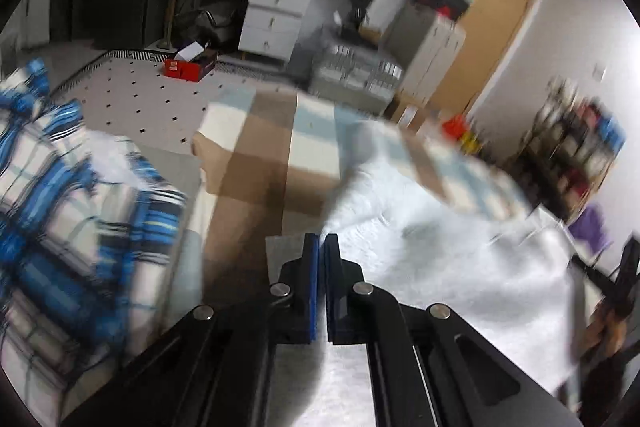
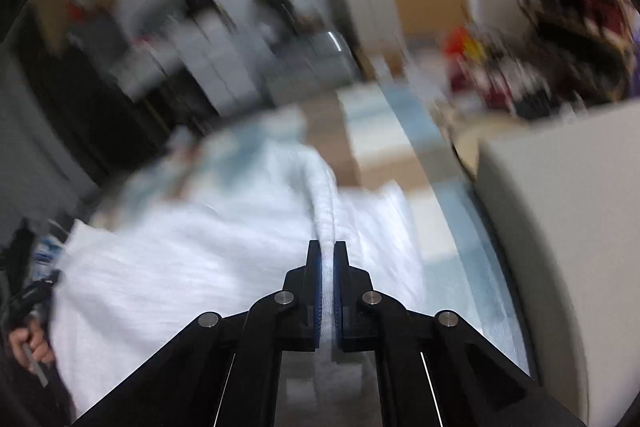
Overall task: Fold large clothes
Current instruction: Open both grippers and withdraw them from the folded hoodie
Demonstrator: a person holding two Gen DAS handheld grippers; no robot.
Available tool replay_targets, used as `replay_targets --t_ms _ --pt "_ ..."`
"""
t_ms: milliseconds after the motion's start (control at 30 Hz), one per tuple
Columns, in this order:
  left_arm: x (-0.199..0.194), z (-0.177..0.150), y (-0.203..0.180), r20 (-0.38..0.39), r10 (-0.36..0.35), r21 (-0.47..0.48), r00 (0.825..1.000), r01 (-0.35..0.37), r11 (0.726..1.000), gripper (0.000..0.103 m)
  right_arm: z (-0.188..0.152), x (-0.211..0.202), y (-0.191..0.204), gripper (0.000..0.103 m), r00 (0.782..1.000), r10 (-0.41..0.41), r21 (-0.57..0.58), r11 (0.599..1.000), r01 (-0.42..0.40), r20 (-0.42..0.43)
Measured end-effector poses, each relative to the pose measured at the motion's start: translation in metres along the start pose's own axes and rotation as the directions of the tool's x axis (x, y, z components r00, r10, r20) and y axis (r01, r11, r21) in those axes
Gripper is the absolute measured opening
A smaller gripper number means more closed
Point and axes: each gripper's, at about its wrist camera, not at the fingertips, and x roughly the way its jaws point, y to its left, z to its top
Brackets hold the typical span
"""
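Left wrist: blue plaid cloth [image 1: 80,211] beside white garment [image 1: 440,267].

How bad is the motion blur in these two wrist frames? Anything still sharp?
Left wrist view: the blue plaid fabric and right-hand shelves smear heavily, the white garment is soft, and the left tool stays crisp. Right wrist view: worse, the whole room streaks; only the right tool and the white fold pinched in it read sharp. Both show fisheye vignetting.
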Motion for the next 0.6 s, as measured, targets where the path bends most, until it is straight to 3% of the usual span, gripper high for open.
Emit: replay_targets --t_ms 67,167,233,267,300,367,400,433,500,600 --pt "-0.003 0.002 0.009 0.01 0.011 -0.04 1.0 -0.01 0.999 0.0 -0.001 -0.003 -0.011 0.004 0.998 -0.062 0.042 0.997 0.062 -0.001" --pt "0.031 0.0 0.006 -0.083 0.083 -0.019 0.993 -0.084 0.996 0.0 -0.01 0.029 -0.017 0.004 0.977 -0.17 0.022 0.984 0.174 -0.126" --pt "0.051 -0.004 0.001 -0.13 0.139 0.015 0.982 -0.138 0.99 0.0 -0.016 0.044 -0.016 0.011 0.963 -0.184 0.024 0.981 0.193 -0.198" --pt "0.058 -0.007 -0.002 -0.152 0.16 0.029 0.975 -0.157 0.987 0.0 -0.017 0.044 -0.017 0.021 0.96 -0.189 0.032 0.979 0.2 -0.207" --pt "0.057 -0.008 -0.002 -0.155 0.164 0.034 0.974 -0.161 0.986 0.0 -0.017 0.042 -0.019 0.042 0.958 -0.192 0.042 0.978 0.205 -0.211" --pt "0.045 -0.009 -0.003 -0.138 0.137 0.032 0.981 -0.134 0.99 0.002 -0.013 0.031 -0.028 0.06 0.971 -0.15 0.089 0.982 0.168 -0.184" --pt "0.039 -0.009 -0.003 -0.132 0.111 0.029 0.985 -0.108 0.994 0.011 -0.008 0.026 -0.033 0.06 0.978 -0.116 0.112 0.984 0.136 -0.172" --pt "0.033 -0.006 -0.002 -0.128 0.077 0.023 0.989 -0.075 0.997 0.033 -0.004 0.023 -0.038 0.06 0.983 -0.087 0.137 0.984 0.11 -0.161" --pt "0.027 0.002 -0.004 -0.095 0.027 0.008 0.995 -0.027 1.0 0.061 0.007 0.025 -0.046 0.061 0.986 -0.073 0.177 0.979 0.099 -0.148" --pt "0.046 0.019 -0.015 -0.093 0.034 0.047 0.995 -0.03 0.998 0.061 0.021 0.048 -0.043 0.061 0.987 -0.012 0.218 0.975 0.048 -0.162"
